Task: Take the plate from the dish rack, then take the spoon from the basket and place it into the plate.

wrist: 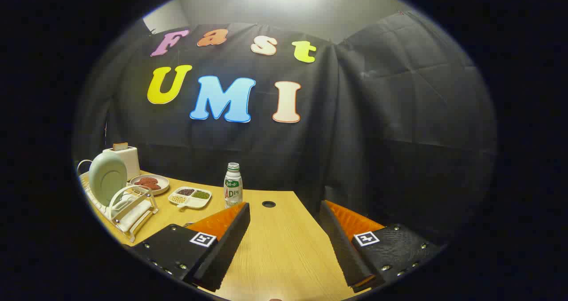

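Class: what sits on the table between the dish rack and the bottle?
In the gripper view, a divided tray lies between rack and bottle.

Counts on the wooden table (284,247)

1 pale green plate (108,178) in 1 dish rack (128,210), 1 toaster (124,156), 1 dish of red food (150,184), 1 divided tray (190,196), 1 bottle (232,184), 1 gripper (284,210) with 2 fingers spread apart.

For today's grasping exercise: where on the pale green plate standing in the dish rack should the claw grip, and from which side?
Grip the plate by its top rim, coming from above. It stands on edge in the dish rack, so that rim is free, while wires enclose its lower part. The claw is open over bare table, well right of it.
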A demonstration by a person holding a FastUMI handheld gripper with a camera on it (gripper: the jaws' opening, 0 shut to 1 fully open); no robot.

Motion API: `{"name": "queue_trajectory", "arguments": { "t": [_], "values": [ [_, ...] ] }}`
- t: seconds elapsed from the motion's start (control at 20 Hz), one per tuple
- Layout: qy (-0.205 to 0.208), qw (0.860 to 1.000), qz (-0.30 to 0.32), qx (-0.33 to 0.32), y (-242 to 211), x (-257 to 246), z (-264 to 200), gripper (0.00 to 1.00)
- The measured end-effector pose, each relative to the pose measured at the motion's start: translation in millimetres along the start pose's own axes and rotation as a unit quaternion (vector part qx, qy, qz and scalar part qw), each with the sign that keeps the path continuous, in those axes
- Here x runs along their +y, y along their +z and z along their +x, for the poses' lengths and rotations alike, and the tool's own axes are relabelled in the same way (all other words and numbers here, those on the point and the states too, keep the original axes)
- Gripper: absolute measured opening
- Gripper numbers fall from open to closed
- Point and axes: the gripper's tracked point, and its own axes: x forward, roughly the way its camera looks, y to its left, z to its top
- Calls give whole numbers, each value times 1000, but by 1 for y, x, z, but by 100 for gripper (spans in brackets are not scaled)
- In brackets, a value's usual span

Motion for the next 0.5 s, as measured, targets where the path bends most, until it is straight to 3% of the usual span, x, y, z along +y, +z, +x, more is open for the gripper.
{"name": "queue_trajectory", "arguments": {
  "t": [0.3,0.5],
  "values": [
    [42,998,37,6,64,110,-56,97],
    [100,993,59,11,91,210,-74,97]
  ]
}}
